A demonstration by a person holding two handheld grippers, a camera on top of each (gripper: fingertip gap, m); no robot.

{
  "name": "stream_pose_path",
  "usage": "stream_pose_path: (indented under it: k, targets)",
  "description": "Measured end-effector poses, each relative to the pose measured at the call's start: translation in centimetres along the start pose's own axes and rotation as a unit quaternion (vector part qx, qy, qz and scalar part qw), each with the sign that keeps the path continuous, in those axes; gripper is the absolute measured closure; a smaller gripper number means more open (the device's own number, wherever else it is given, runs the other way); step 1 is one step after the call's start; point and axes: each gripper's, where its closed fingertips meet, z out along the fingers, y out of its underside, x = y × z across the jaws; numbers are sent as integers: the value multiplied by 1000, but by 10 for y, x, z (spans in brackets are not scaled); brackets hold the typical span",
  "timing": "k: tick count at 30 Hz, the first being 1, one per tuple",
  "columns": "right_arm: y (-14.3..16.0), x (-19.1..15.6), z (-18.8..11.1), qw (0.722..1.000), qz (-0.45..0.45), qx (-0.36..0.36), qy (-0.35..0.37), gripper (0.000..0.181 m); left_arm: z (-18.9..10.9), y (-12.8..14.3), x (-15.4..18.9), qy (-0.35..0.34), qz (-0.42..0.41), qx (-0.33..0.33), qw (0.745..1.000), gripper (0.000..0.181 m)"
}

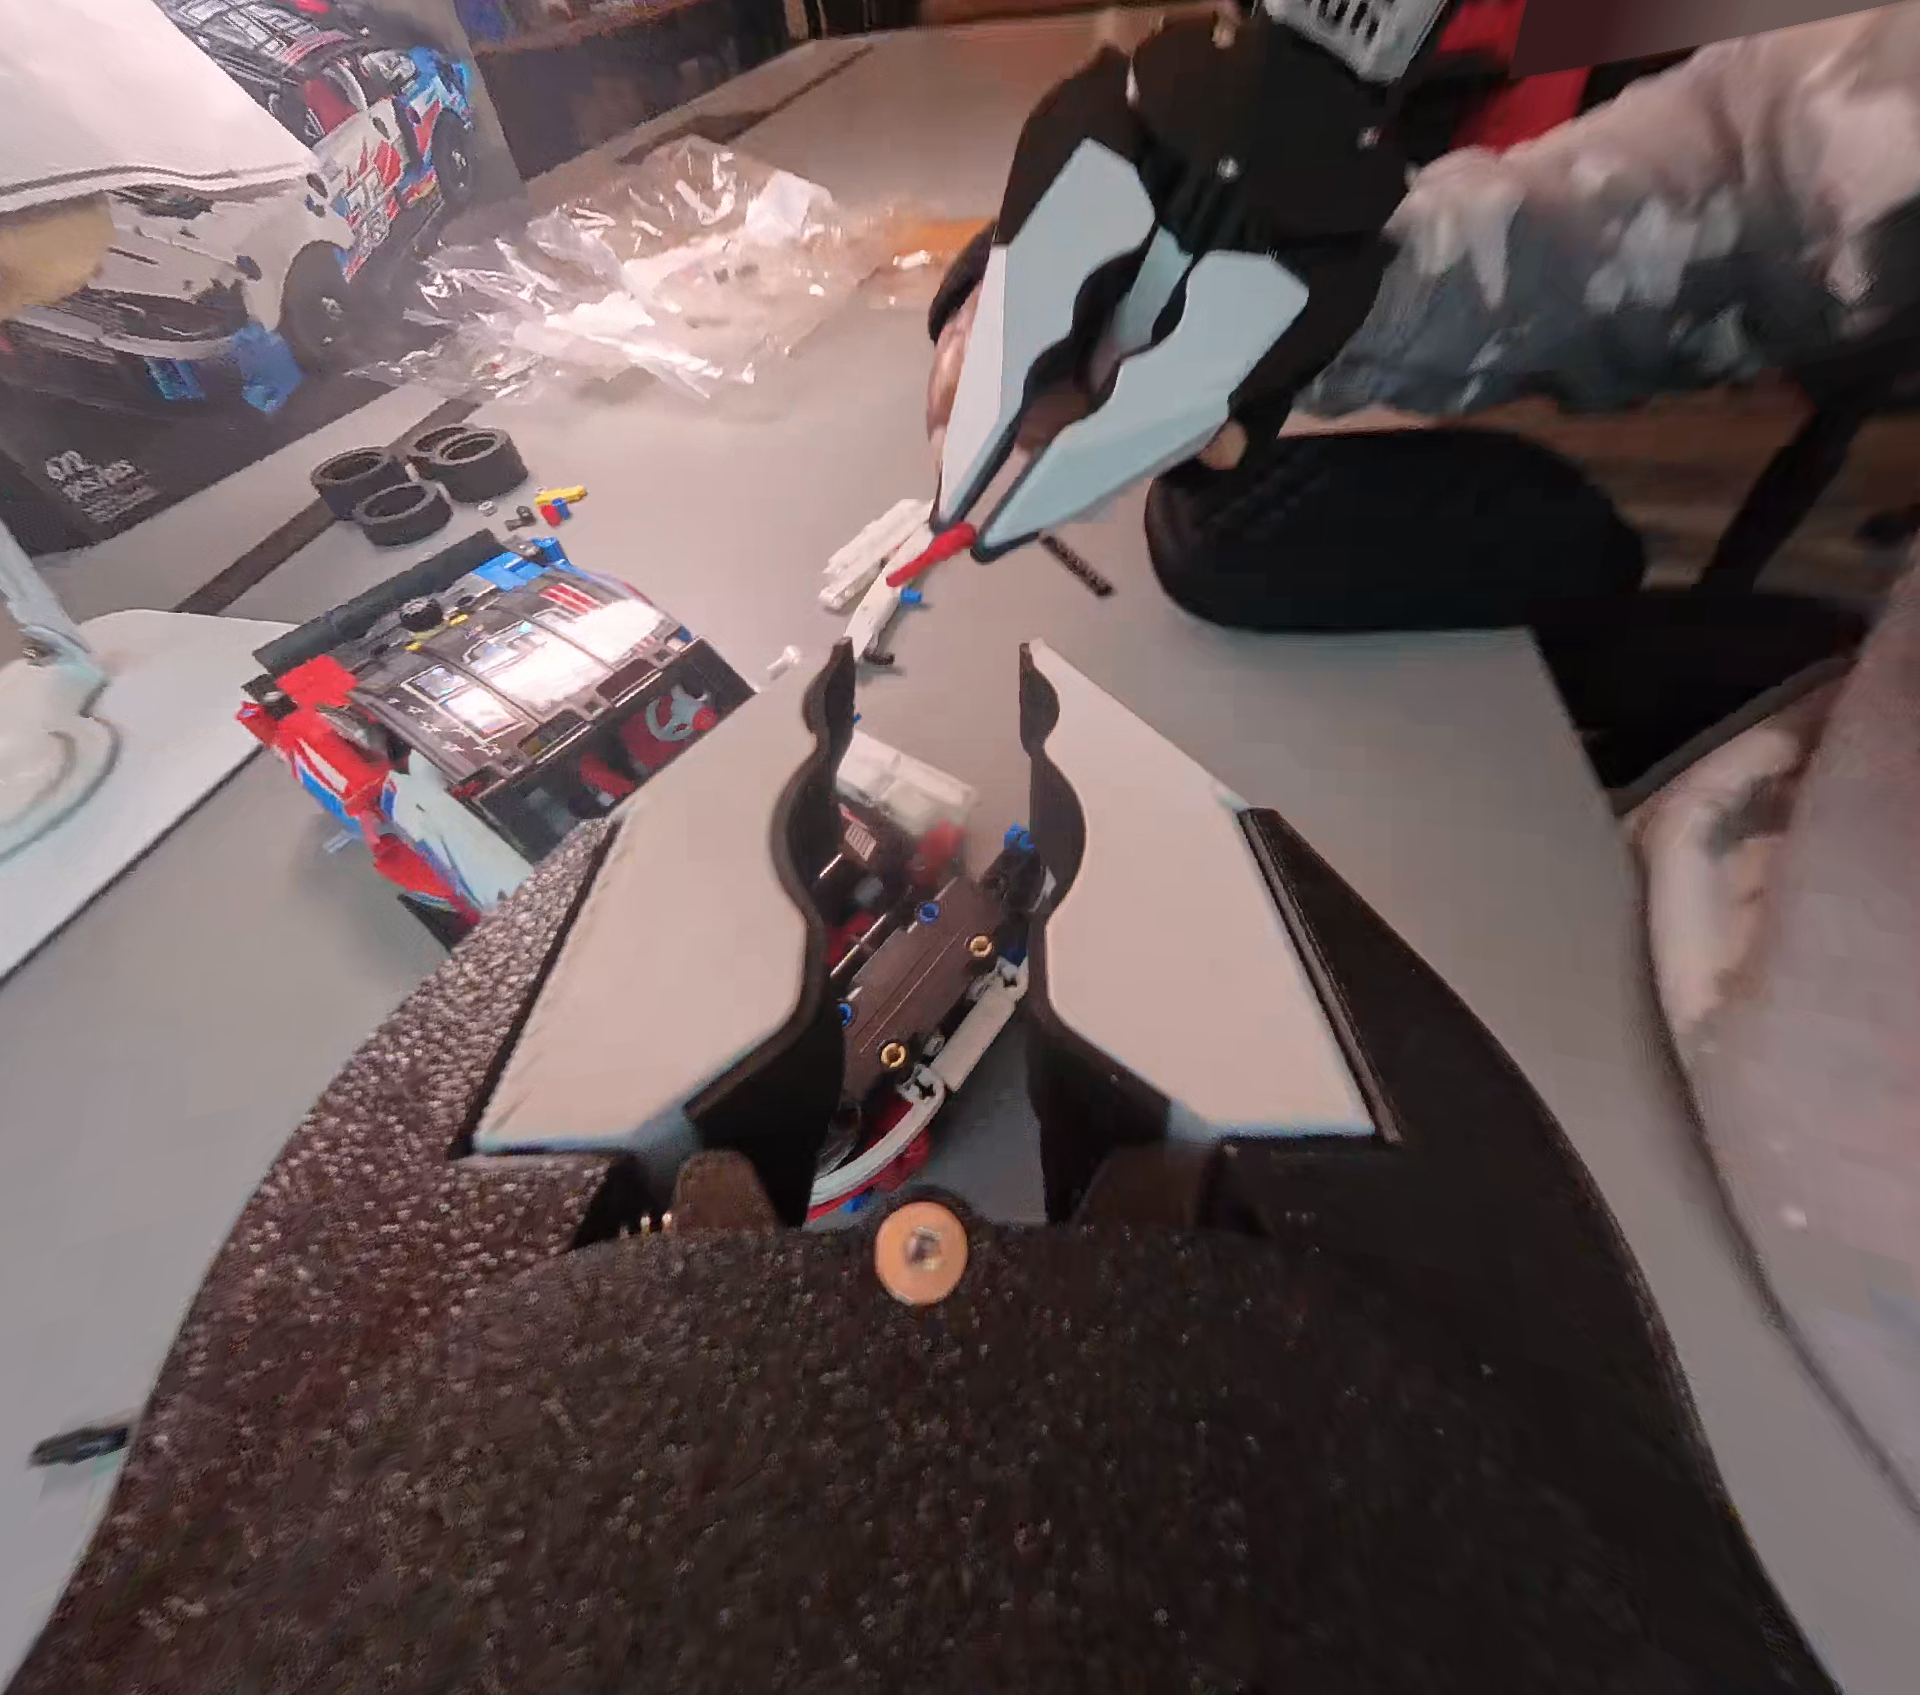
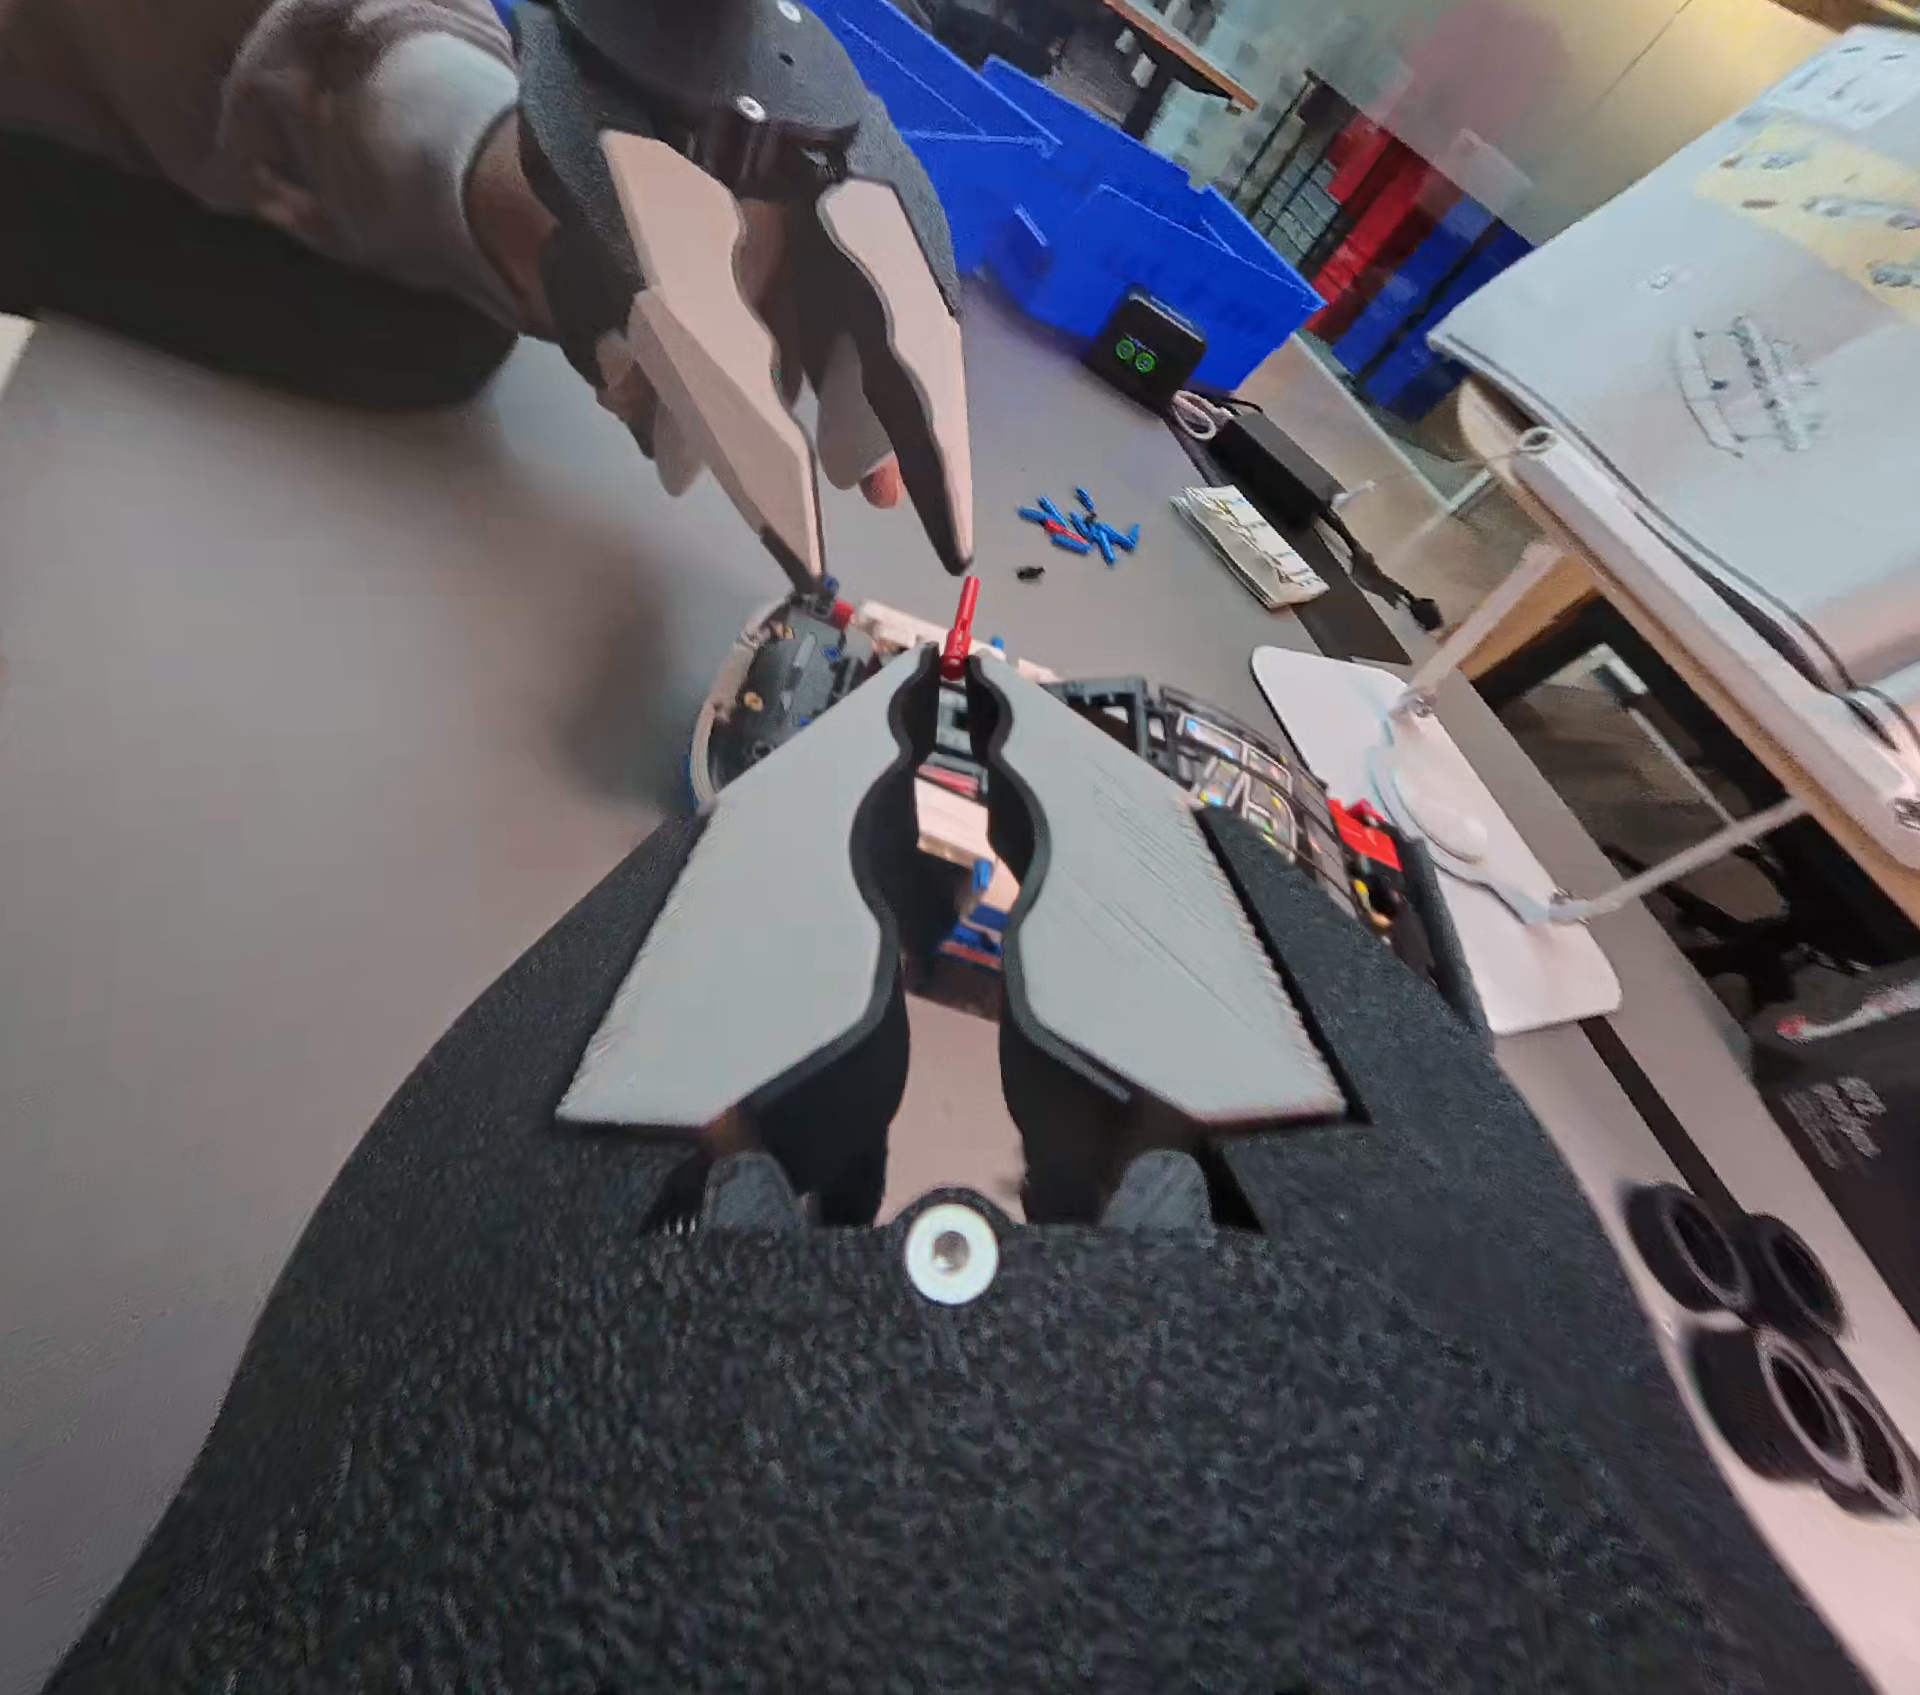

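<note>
My right gripper (image 2: 951, 663) is shut on a small red pin (image 2: 961, 622) that sticks out past its tips. It also shows in the left wrist view (image 1: 961, 528) with the red pin (image 1: 925, 559), held above the grey table (image 1: 1351, 762). My left gripper (image 1: 935, 669) is open and straddles a partly built brick car chassis (image 1: 914, 949). In the right wrist view the left gripper (image 2: 883, 570) points down, one fingertip (image 2: 810, 570) touching the chassis (image 2: 790, 679). The pin tip is just below the left gripper's other finger.
A brick car body shell (image 1: 488, 710) lies left of the chassis. Black tyres (image 1: 416, 482), loose white parts (image 1: 873, 565), clear bags (image 1: 644, 274) and a printed box (image 1: 260, 139) lie beyond. Blue pins (image 2: 1081, 523), blue bins (image 2: 1039, 191) and a booklet stand (image 2: 1455, 814) are nearby. My left and right fingertips are right by each other.
</note>
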Motion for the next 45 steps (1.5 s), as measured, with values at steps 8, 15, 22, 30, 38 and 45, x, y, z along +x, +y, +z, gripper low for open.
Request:
stream_pose_path:
  k: [8,15,22,30,38,45]
  targets:
    - [-25,-14,36,998,-34,27,-42,177,-24,-10,-8,48,-87,47,994,175]
    - [-27,-16,33,997,-23,41,-53,178,-23,-8,0,75,-86,41,993,172]
    - [-19,0,33,999,1,33,-16,166,-25,1,-27,8,-70,10,997,180]
    - [48,53,-12,989,106,-80,69,152,-95,130,-212,-376,-142,-240,884,180]
    - [89,62,-51,970,140,-147,131,156,-102,137,-219,-398,-156,-247,870,150]
    - [114,73,-69,954,129,-213,167,158,-75,63,-156,-266,-162,-88,946,130]
